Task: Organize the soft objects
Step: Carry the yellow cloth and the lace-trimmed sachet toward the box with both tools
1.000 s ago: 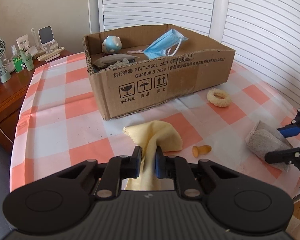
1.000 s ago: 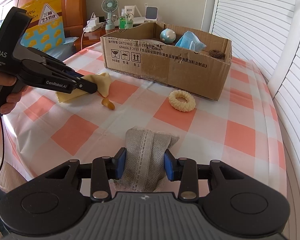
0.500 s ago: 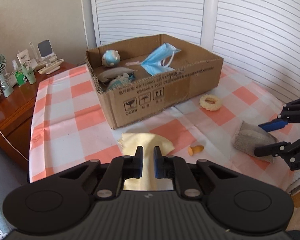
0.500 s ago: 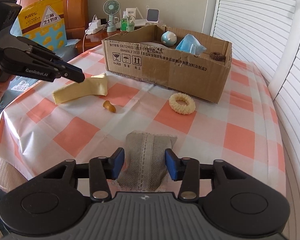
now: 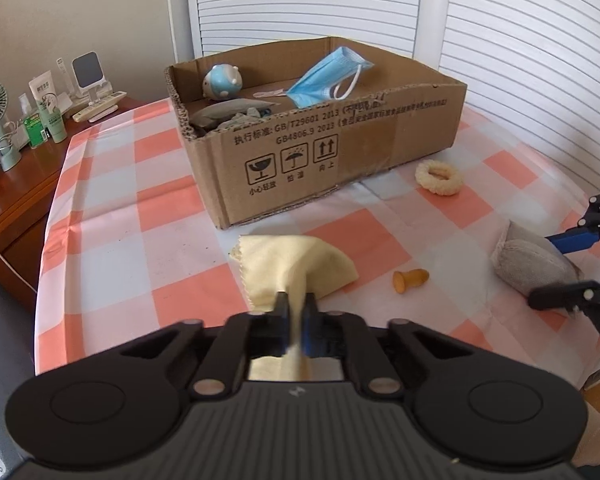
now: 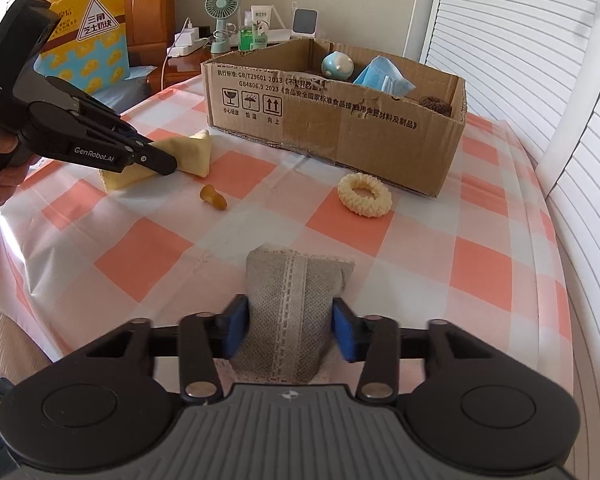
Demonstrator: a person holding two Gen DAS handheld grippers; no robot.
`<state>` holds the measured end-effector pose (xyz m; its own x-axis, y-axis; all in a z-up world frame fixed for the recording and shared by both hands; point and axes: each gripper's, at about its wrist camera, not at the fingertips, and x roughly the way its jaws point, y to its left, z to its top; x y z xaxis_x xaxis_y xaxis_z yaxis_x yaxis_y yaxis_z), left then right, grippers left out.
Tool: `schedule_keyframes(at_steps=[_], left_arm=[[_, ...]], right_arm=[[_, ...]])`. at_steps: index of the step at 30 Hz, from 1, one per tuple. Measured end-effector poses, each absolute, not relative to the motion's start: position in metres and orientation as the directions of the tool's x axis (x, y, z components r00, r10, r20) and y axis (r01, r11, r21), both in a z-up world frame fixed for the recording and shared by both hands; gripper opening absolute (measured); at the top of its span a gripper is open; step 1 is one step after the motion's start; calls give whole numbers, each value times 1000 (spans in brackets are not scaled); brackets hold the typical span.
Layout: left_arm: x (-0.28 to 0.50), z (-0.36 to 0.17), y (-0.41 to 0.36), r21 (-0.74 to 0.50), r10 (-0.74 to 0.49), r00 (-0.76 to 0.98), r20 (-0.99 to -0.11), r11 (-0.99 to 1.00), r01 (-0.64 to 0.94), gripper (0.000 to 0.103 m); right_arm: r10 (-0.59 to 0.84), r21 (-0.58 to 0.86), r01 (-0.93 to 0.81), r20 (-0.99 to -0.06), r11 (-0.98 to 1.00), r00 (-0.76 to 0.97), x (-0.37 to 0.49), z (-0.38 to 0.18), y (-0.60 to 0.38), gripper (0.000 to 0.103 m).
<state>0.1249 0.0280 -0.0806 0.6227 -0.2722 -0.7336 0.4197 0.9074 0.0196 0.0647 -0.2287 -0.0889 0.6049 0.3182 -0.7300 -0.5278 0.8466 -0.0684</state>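
My left gripper point(image 5: 296, 312) is shut on a yellow cloth point(image 5: 296, 264), which hangs from it above the checked tablecloth; both also show in the right wrist view, the gripper point(image 6: 156, 162) and the cloth point(image 6: 192, 154). My right gripper point(image 6: 290, 324) is open around a grey lace-trimmed pouch point(image 6: 292, 308) that lies on the table; its pads stand beside the pouch, which also shows in the left wrist view point(image 5: 532, 264). An open cardboard box point(image 5: 340, 148) holds a blue face mask point(image 5: 328, 80), a blue ball toy point(image 5: 222, 82) and grey fabric.
A cream scrunchie point(image 6: 364, 194) lies in front of the box. A small orange rubber piece point(image 6: 214, 198) lies between cloth and pouch. A wooden side table point(image 5: 8, 184) with a fan and bottles stands left. White shutters are behind the box.
My left gripper lifted the yellow cloth off the table and moved back, then came closer again. My right gripper stayed open around the pouch.
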Motion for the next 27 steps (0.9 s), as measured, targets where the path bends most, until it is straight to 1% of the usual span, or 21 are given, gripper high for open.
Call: schedule_keyframes(at_steps=[2, 8, 18, 24, 27], left_arm=[[124, -80, 25, 25, -274, 621, -734, 904, 427, 1], [118, -69, 23, 43, -276, 643, -714, 899, 435, 1], [112, -32, 25, 74, -294, 671, -681, 884, 461, 1], [117, -9, 25, 70, -315, 683, -659, 879, 472, 1], [127, 4, 21, 87, -314, 696, -646, 875, 476, 2]], right_arm=[[317, -74, -528, -727, 846, 610, 64, -87, -228, 36], [312, -79, -518, -718, 852, 622, 64, -82, -230, 30], [330, -87, -517, -678, 852, 657, 67, -57, -238, 29], [336, -120, -509, -619, 852, 709, 84, -25, -239, 29], [340, -131, -503, -591, 854, 731, 96, -11, -239, 29]])
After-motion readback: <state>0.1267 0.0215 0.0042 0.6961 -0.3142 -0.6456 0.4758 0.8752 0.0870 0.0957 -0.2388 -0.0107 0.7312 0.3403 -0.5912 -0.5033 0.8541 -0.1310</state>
